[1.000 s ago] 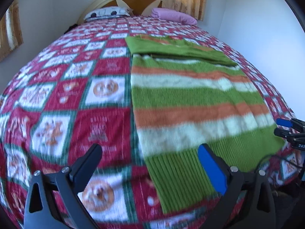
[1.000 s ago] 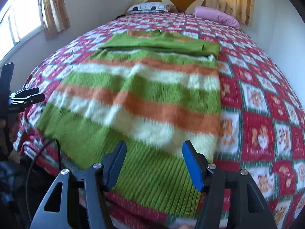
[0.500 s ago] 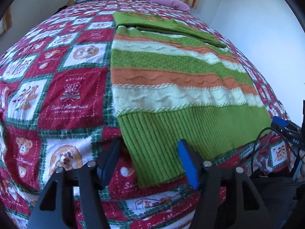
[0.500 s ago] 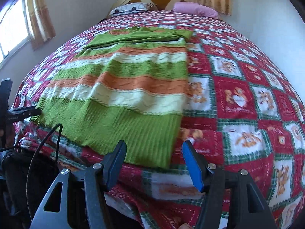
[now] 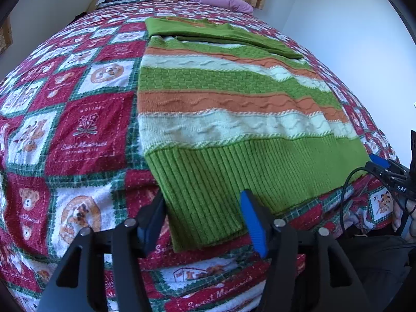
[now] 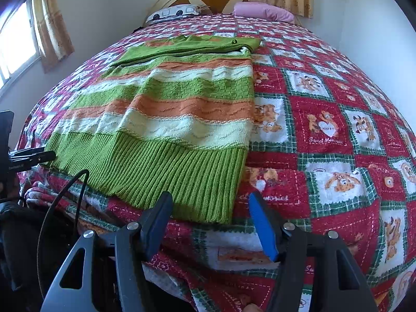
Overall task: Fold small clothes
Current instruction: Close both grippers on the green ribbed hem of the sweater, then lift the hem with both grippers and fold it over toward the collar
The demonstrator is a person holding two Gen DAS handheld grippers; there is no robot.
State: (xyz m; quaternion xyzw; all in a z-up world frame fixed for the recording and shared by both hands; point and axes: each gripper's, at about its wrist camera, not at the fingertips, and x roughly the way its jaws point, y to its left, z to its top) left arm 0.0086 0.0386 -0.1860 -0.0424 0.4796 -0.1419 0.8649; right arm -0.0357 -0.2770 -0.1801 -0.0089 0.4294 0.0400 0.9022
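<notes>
Left gripper [image 5: 202, 217]: jaws spread, straddling the sweater's lower-left hem corner, bottom centre of frame.
Right gripper [image 6: 210, 221]: jaws apart, framing the lower-right hem corner.
Striped sweater [image 5: 234, 119]: flat on quilt [image 5: 85, 130], mid-frame.

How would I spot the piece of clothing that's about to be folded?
Find the bed with the red teddy-bear quilt. Near its foot end lies a knit sweater, spread flat with its ribbed green hem toward the two grippers. Its green, orange and cream stripes set it apart; the pink pillow lies far off by the headboard.
</notes>
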